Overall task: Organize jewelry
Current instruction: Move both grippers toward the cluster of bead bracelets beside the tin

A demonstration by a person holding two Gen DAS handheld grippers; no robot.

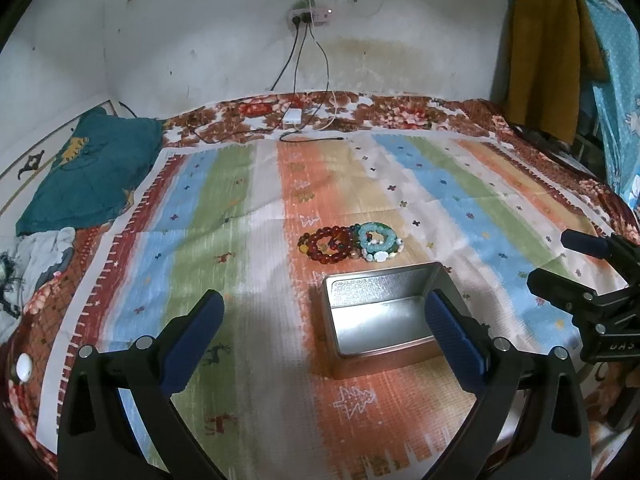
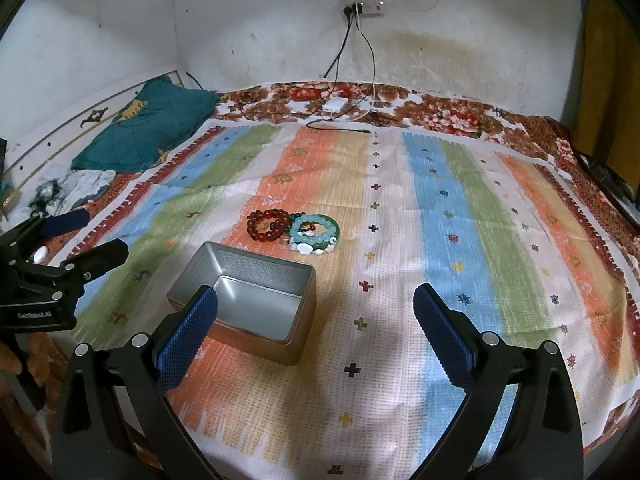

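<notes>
A pile of bead bracelets lies on the striped cloth: dark red ones and pale blue and green ones. An open silver tin box sits empty just in front of them. My left gripper is open and empty, hovering near the box. My right gripper is open and empty, to the right of the box. Each gripper shows in the other's view, the right and the left.
A teal pillow and crumpled clothes lie at the far left. Cables and a white charger run from a wall socket along the far edge. Clothes hang at the right.
</notes>
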